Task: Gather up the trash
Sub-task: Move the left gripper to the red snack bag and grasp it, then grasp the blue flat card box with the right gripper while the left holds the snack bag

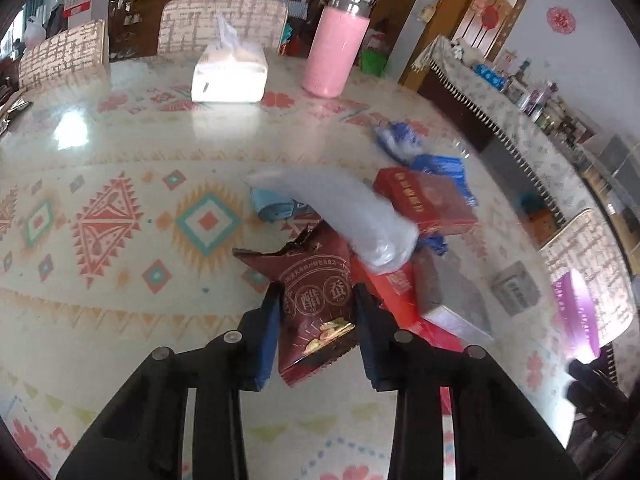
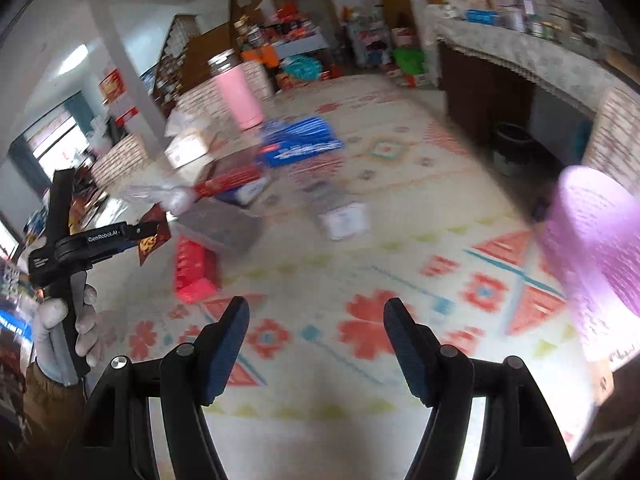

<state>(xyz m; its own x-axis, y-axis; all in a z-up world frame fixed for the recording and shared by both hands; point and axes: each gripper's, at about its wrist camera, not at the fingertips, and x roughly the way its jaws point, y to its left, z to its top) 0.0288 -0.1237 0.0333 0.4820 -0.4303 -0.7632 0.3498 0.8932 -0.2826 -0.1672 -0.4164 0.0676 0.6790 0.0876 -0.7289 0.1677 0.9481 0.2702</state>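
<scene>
A dark red snack wrapper [image 1: 316,308] with gold print lies at the near edge of a trash pile on the patterned table [image 1: 120,152]. My left gripper [image 1: 318,304] is shut on it, one blue pad against each side. In the right wrist view the left gripper [image 2: 140,232], held by a gloved hand [image 2: 56,320], has the same wrapper [image 2: 154,240] at its tips. My right gripper [image 2: 316,320] is open over bare tablecloth with nothing between its fingers. The pile also holds a clear plastic bag [image 1: 340,216], a red box [image 1: 428,204], blue wrappers [image 1: 440,168] and a red pack [image 1: 396,292].
A pink bottle [image 1: 336,56] and a tissue pack [image 1: 230,76] stand at the table's far side. A purple container [image 2: 600,248] is close on the right, and a small grey box [image 1: 516,288] is near it. Chairs ring the table; a sideboard [image 1: 500,112] runs along the right.
</scene>
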